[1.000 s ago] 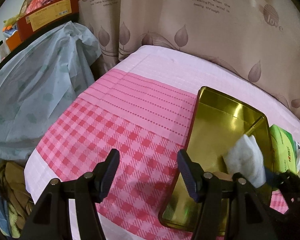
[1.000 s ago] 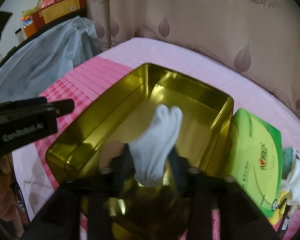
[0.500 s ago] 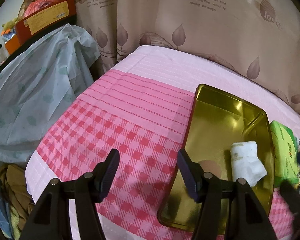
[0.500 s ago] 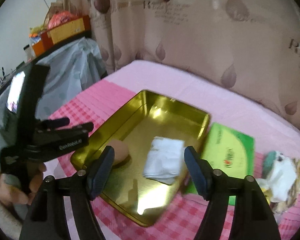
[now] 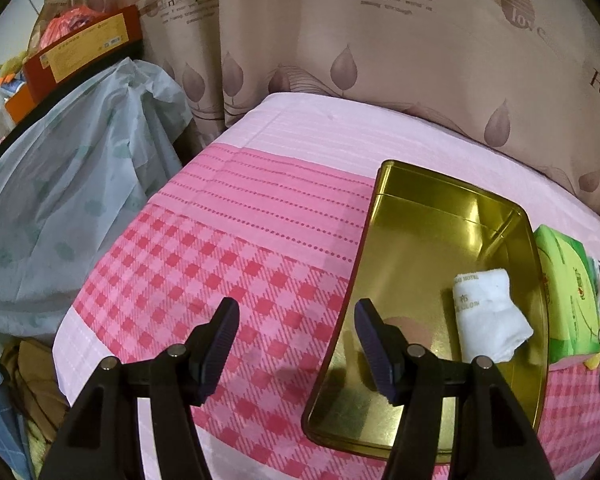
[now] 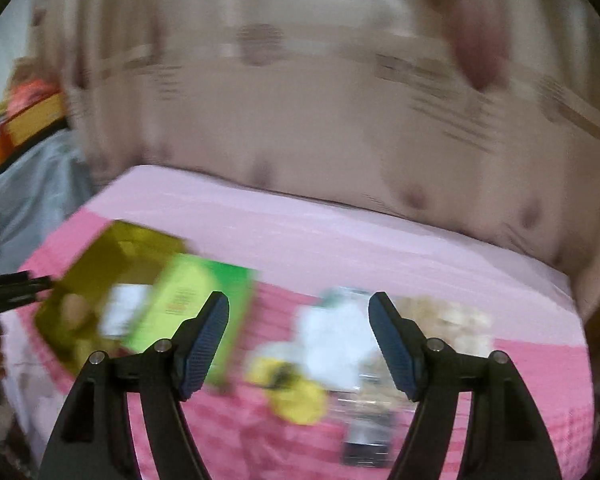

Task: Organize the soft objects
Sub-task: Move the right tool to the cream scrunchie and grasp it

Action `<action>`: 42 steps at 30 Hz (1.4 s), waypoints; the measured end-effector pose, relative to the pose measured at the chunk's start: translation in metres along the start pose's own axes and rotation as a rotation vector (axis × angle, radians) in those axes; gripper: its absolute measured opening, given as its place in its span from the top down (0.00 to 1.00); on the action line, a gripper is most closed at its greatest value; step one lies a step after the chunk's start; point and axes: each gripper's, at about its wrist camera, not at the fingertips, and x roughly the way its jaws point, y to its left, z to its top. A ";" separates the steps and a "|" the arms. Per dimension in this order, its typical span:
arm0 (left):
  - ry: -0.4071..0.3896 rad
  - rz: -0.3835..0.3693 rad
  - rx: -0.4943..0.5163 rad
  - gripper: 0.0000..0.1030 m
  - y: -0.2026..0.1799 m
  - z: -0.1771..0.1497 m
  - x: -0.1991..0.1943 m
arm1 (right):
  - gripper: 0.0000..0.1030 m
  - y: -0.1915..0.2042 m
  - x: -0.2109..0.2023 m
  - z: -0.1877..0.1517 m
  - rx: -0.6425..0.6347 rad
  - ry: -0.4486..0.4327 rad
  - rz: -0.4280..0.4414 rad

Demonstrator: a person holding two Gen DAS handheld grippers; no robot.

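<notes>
A gold tin [image 5: 452,216] lies on the pink checked bedcover. Inside it rest a folded white sock [image 5: 488,320] and a peach-coloured round thing [image 5: 404,326], partly behind a finger. My left gripper [image 5: 296,344] hovers open and holds nothing, straddling the tin's left rim. In the blurred right wrist view, my right gripper [image 6: 298,332] is open with nothing between its fingers. It points at a pile holding a white soft item [image 6: 336,332] and a yellow item [image 6: 296,396], to the right of the tin [image 6: 100,264].
A green tissue pack [image 5: 564,292] lies against the tin's right side. A beige curtain [image 5: 380,60] hangs behind the bed. A pale plastic cover [image 5: 60,200] drapes furniture at the left. A dark object [image 6: 366,440] lies near the pile.
My right gripper let go of the white sock inside the tin, opened, then rose and swung right toward the pile. The left gripper stayed where it was.
</notes>
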 end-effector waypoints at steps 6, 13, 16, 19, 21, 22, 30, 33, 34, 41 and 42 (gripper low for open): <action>-0.006 -0.002 0.023 0.40 -0.006 -0.003 0.001 | 0.32 -0.085 0.028 -0.024 0.078 0.062 -0.137; -0.016 -0.012 0.059 0.40 -0.014 -0.006 0.001 | 0.32 -0.144 0.079 -0.048 0.131 0.151 -0.199; -0.031 -0.017 0.080 0.40 -0.019 -0.007 -0.003 | 0.32 -0.155 0.101 -0.055 0.139 0.175 -0.205; -0.038 -0.031 0.100 0.40 -0.025 -0.007 -0.007 | 0.32 -0.163 0.123 -0.059 0.141 0.192 -0.200; -0.041 -0.042 0.116 0.40 -0.031 -0.008 -0.011 | 0.32 -0.166 0.135 -0.058 0.145 0.200 -0.199; -0.043 -0.050 0.128 0.40 -0.036 -0.008 -0.014 | 0.32 -0.168 0.141 -0.058 0.149 0.204 -0.193; -0.049 -0.125 0.268 0.40 -0.102 -0.009 -0.035 | 0.45 -0.182 0.162 -0.062 0.185 0.185 -0.148; -0.061 -0.172 0.323 0.40 -0.135 -0.010 -0.045 | 0.61 -0.182 0.159 -0.067 0.193 0.175 -0.145; -0.063 -0.192 0.342 0.40 -0.147 -0.011 -0.048 | 0.68 -0.182 0.157 -0.069 0.196 0.174 -0.133; -0.066 -0.328 0.480 0.40 -0.226 -0.030 -0.067 | 0.76 -0.177 0.140 -0.088 0.218 0.168 -0.141; -0.060 -0.344 0.494 0.40 -0.236 -0.032 -0.068 | 0.76 -0.174 0.136 -0.091 0.241 0.183 -0.193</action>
